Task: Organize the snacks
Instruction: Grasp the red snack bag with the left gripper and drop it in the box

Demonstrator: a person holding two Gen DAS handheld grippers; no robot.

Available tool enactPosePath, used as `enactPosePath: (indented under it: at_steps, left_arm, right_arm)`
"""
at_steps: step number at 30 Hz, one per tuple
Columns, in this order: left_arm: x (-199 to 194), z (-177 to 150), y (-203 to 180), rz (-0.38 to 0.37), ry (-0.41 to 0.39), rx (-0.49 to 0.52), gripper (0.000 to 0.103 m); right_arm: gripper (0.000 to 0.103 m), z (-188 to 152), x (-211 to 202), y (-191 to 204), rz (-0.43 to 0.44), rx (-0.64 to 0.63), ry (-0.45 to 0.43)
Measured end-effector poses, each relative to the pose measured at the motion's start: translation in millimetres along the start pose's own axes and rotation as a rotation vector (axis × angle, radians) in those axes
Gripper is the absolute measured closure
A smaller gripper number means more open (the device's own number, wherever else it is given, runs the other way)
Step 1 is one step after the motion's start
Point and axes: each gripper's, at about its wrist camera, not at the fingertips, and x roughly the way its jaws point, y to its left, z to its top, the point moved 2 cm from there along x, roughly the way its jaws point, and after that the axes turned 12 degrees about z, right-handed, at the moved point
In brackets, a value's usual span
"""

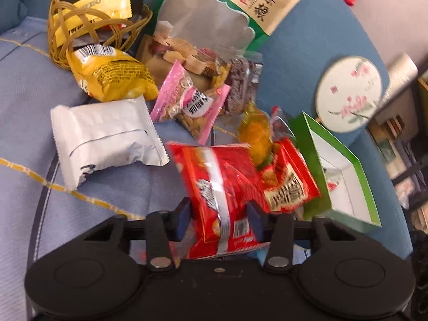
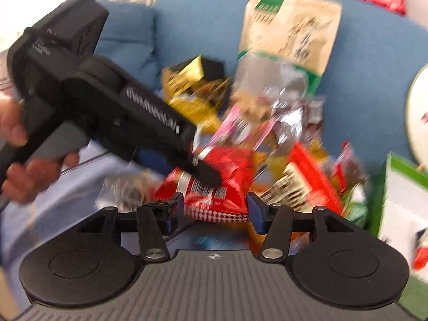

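left gripper [image 1: 218, 220] fingers pinch the red snack bag [image 1: 219, 187] lengthwise; right gripper [image 2: 215, 214] fingers spread around its end.

Left gripper [image 1: 218, 219] angled downward, jaws closed on a red snack packet [image 1: 214, 187] – its body crosses the right wrist view, gripped by a hand [image 2: 24, 155] at the handle. Right gripper [image 2: 215, 211] – jaws parted, pads clear of the packet between them.
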Motion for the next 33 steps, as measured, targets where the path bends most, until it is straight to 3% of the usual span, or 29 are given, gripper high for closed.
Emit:
enactPosePath:
  at_steps: [2,4,11,12,13,16,19,23,33]
  left_arm:
    - [0,-2,3,-0.006,0.028,-0.009,0.059]
    - [3,-3,8,-0.001,0.038,-0.041,0.049]
    - [10,-1,8,0.007,0.031,-0.062,0.050]
    - [10,0,6,0.023,0.025,-0.060,0.051]
    - [8,0,4,0.045,0.012,-0.056,0.055]
    - [-14,3,-9,0.025,-0.044,-0.022,0.060]
    - [-37,16,-36,-0.020,-0.094,0.025,0.060]
    - [-41,29,-88,-0.056,-0.137,0.127,0.060]
    - [33,36,-215,-0.147,-0.108,0.306,0.062]
  right_arm:
    - [0.017,-6,-3,2,0.030,0.023,0.017]
    - [0.016,-6,-2,-1,0.045,0.059,0.006]
    - [0.017,-6,8,-25,0.057,0.237,-0.064]
    - [0.019,-6,14,-28,0.084,0.264,-0.063]
    - [0.031,-9,18,-28,0.100,0.293,-0.053]
    - [0.039,-2,5,-18,0.080,0.267,-0.072]
    - [0.040,13,-27,-11,0.037,0.181,-0.139]
    - [0.040,22,-68,-24,-0.031,0.198,-0.222]
    - [0.041,-7,-140,-101,-0.258,0.357,-0.282]
